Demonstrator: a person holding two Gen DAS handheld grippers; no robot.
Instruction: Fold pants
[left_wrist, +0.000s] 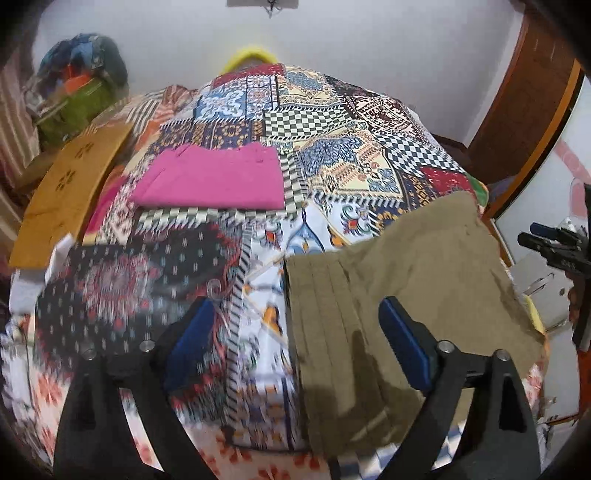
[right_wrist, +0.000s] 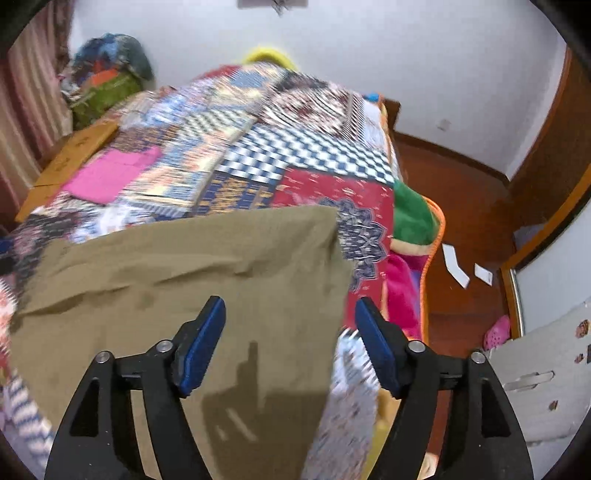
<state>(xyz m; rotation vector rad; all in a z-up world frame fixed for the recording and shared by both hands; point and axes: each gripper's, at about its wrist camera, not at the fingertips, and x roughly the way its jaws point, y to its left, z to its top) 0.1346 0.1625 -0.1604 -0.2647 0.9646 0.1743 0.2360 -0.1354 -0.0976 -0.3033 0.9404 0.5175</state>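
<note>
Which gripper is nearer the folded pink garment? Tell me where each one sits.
Left. The left gripper hovers open over the bedspread with the pink garment straight ahead. The right gripper is open over the khaki pants, the pink garment far off to its left.

Counts: 2 folded garments on the bed, namely 1 olive-khaki pants (left_wrist: 406, 266), lying under and ahead of the left gripper's right finger, and 1 pink folded garment (left_wrist: 214, 181), well ahead of the left fingers and to their left. 1 patchwork bedspread (left_wrist: 332, 122) under both. 2 grippers: left gripper (left_wrist: 295, 332), right gripper (right_wrist: 290, 332), 2 fingers each, all 4 with blue pads (right_wrist: 201, 354). 1 wooden board (left_wrist: 66, 192) far left of the left fingers. 2 white paper slips (right_wrist: 456, 264) on the floor right of the right fingers. 1 pink clog (right_wrist: 496, 332) there too.
</note>
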